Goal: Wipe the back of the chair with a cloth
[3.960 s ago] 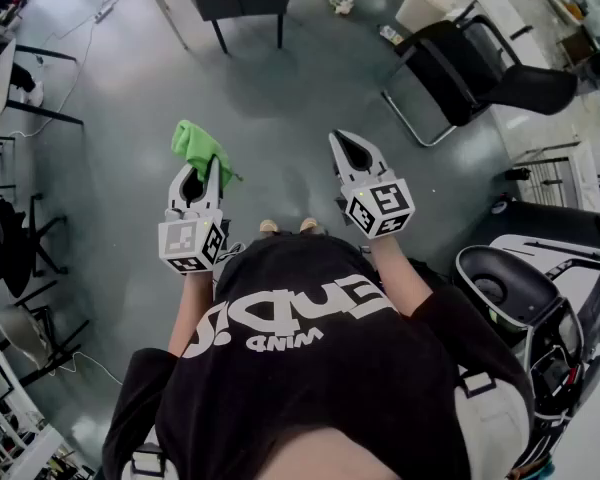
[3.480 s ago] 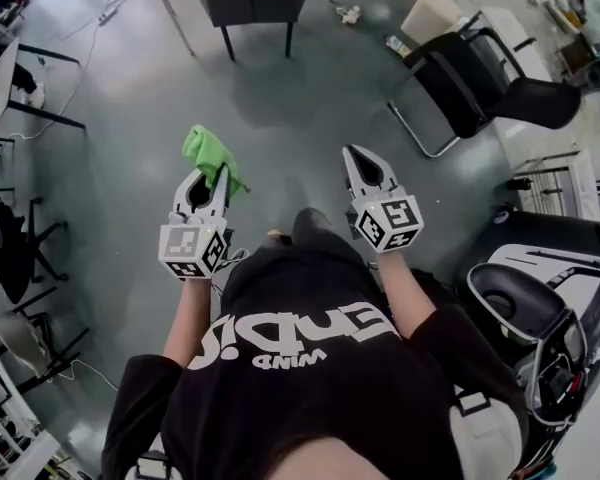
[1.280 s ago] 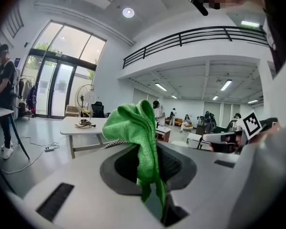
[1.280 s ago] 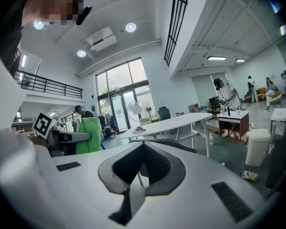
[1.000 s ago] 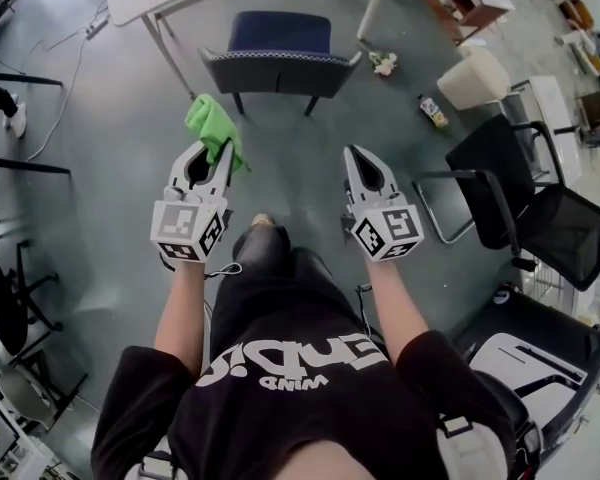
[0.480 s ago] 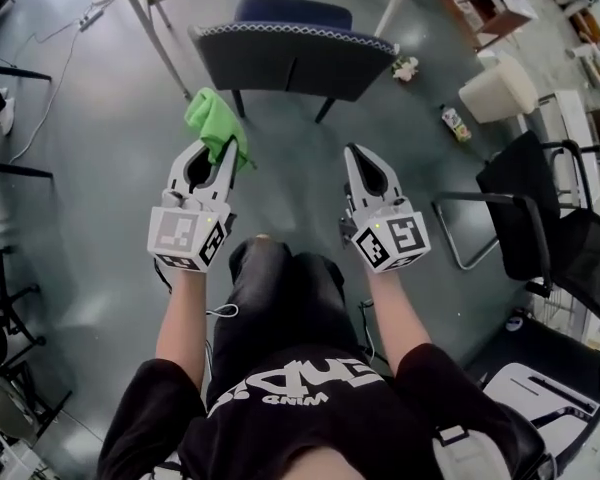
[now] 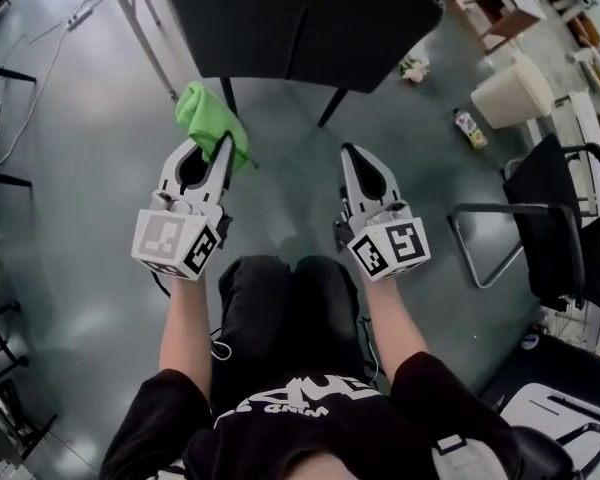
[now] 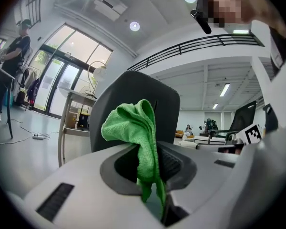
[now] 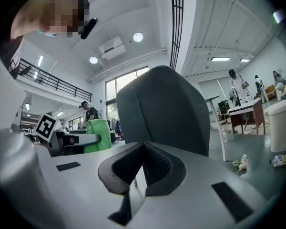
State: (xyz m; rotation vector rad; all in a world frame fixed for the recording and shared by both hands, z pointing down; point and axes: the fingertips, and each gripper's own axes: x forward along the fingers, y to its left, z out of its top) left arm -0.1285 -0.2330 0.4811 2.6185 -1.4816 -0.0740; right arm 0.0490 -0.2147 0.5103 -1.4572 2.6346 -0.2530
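A dark grey chair back [image 7: 300,18] fills the top of the head view, directly ahead of both grippers. My left gripper [image 7: 221,146] is shut on a bright green cloth [image 7: 209,116], which bunches up above the jaw tips just below the chair back's lower left edge. In the left gripper view the green cloth [image 8: 139,132] hangs between the jaws, with the chair back [image 8: 133,97] close behind it. My right gripper [image 7: 352,154] is shut and holds nothing. In the right gripper view the chair back [image 9: 164,111] stands just beyond the jaws.
Table legs [image 7: 140,18] stand at the upper left beside the chair. A white bin [image 7: 520,88], a bottle [image 7: 468,126] and a small toy [image 7: 413,68] lie on the grey floor at the right. Black chairs [image 7: 560,228] stand at the right edge.
The person has walked up to the chair, which has grown from a small shape at the top to filling it. Both grippers keep their pose, and the cloth stays in the left one.
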